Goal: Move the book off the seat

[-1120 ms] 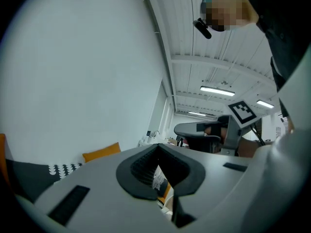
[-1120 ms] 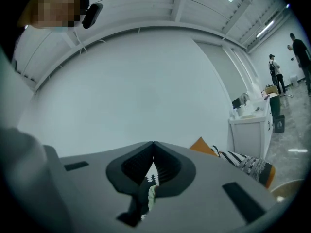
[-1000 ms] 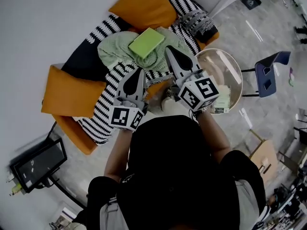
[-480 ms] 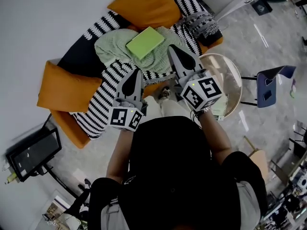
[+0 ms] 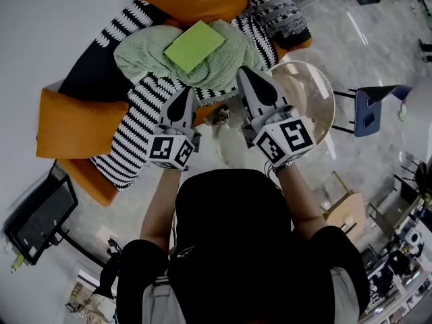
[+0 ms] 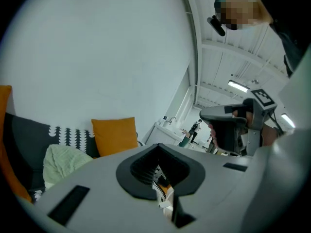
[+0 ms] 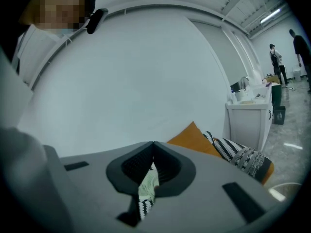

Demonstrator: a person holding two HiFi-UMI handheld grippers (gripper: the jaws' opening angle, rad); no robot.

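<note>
1 green book (image 5: 194, 46) lies flat on 1 pale green blanket (image 5: 138, 54), which is spread over the striped sofa seat (image 5: 131, 123). 2 orange cushions (image 5: 73, 123) rest on the sofa. 1 round worktop (image 5: 318, 100) stands beside it. There are 2 tools. The left tool (image 5: 184, 94) and the right tool (image 5: 244, 74) are each clenched shut and empty, and they hover near the blanket's edge, short of the book.
</note>
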